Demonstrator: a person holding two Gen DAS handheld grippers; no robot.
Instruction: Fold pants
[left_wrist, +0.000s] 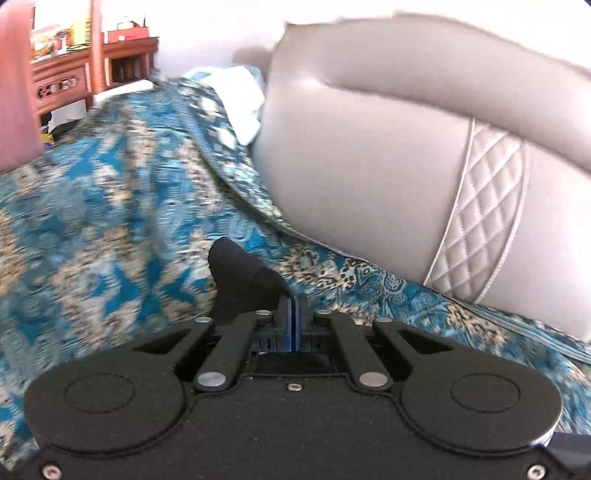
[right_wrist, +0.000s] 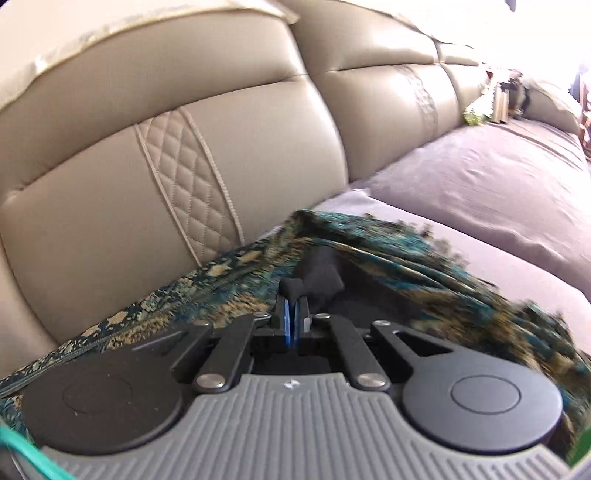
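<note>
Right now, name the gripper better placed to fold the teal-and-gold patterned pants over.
Right, probably: the right gripper is shut on the pants' lifted black-lined edge, purple cushion ahead; left gripper, also shut, faces grey backrest.

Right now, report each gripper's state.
Left gripper: closed, fingers pinching black fabric.
Right gripper: closed, fingers pinching black fabric.

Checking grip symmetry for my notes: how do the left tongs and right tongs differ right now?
The left tongs pinch black cloth that bulges to their left; the right tongs pinch black cloth bulging to their right. Left tongs sit over the teal patterned throw; right tongs at the throw's edge by the purple seat cover. Both are shut.
</note>
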